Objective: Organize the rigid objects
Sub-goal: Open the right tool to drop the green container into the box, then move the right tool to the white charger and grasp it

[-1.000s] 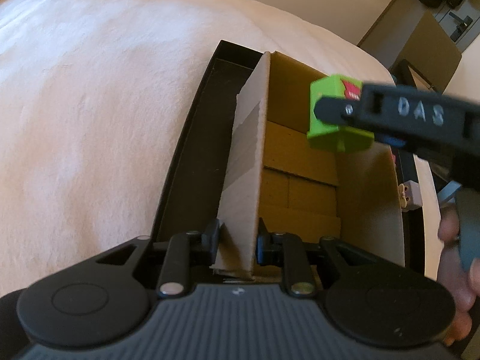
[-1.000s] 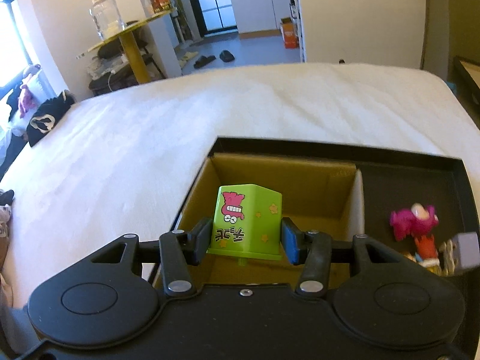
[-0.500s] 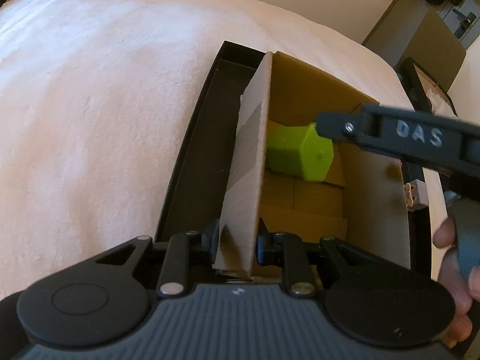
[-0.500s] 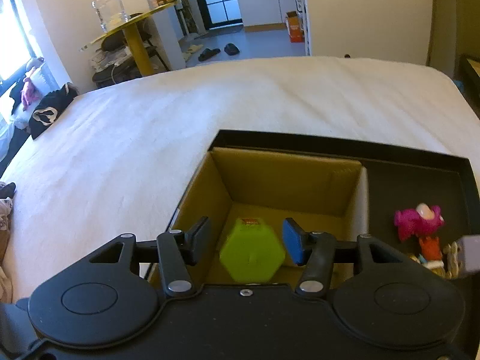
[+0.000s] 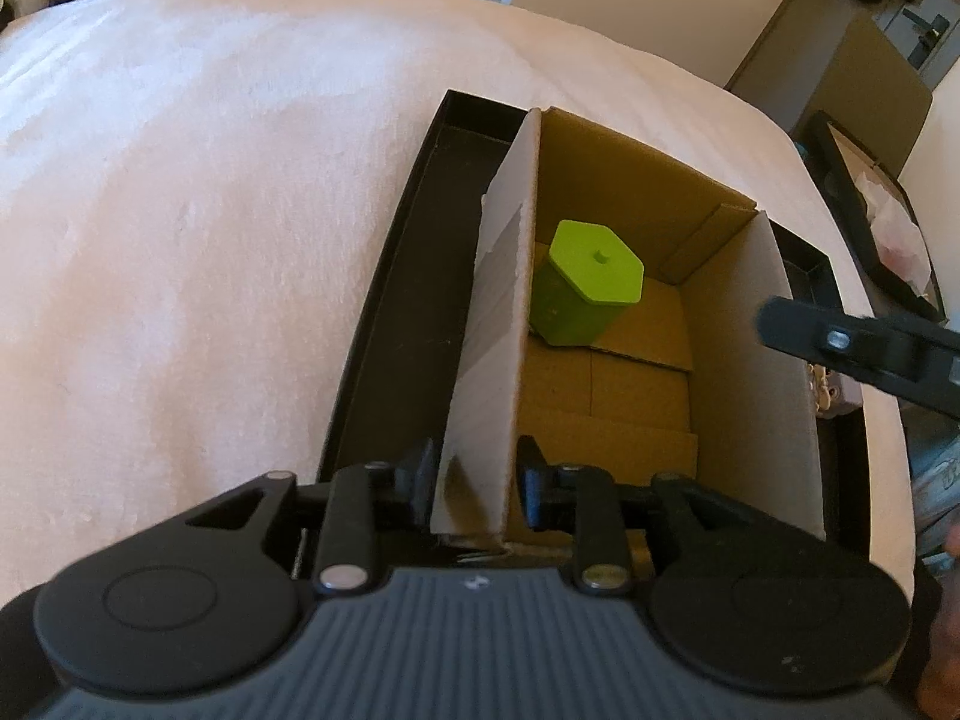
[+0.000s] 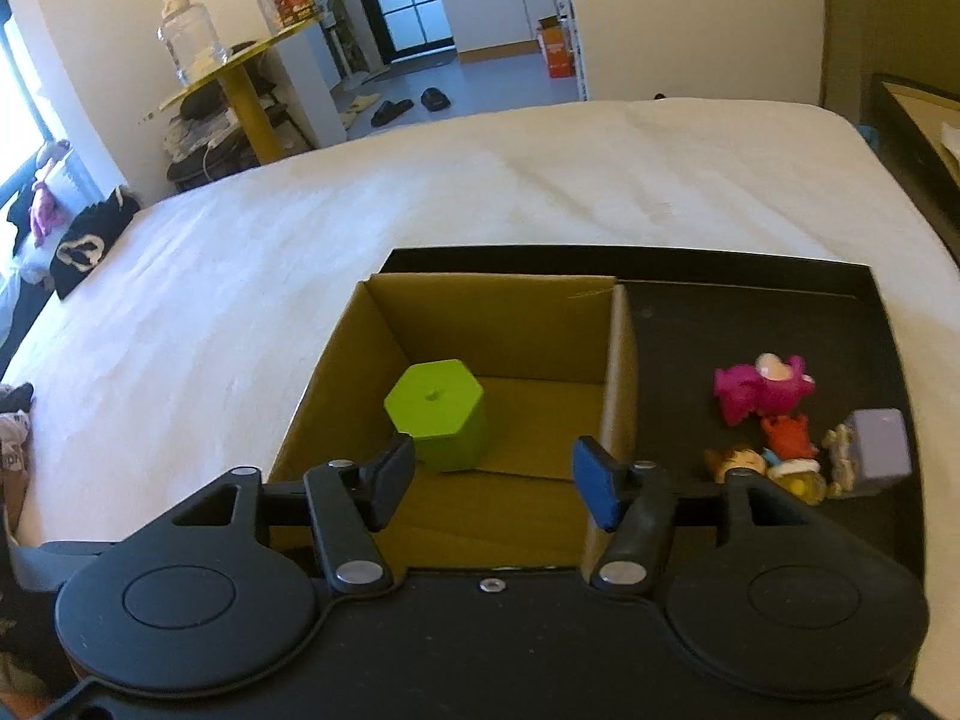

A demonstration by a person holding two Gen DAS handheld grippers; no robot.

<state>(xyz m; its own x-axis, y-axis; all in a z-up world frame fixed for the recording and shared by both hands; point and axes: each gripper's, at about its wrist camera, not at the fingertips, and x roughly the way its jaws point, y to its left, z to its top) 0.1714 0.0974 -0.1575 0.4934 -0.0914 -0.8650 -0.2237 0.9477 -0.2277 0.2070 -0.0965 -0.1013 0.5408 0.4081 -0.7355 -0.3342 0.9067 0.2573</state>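
A green hexagonal box (image 5: 585, 285) stands on the floor of the open cardboard box (image 5: 744, 372), near its far left corner; it also shows in the right wrist view (image 6: 441, 414). My left gripper (image 5: 477, 489) is shut on the cardboard box's left wall (image 5: 492, 360). My right gripper (image 6: 492, 483) is open and empty, above the cardboard box's (image 6: 492, 312) near edge; one of its fingers (image 5: 852, 345) shows at the right of the left wrist view.
The cardboard box sits in a black tray (image 6: 750, 324) on a white bed (image 6: 360, 210). Several small toys lie in the tray's right part: a pink figure (image 6: 762, 390), a purple block (image 6: 879, 450), a red piece (image 6: 789, 435). Furniture stands beyond the bed.
My right gripper let go of the green box inside the cardboard box, opened wide and drew back up. The left gripper kept its hold on the wall.
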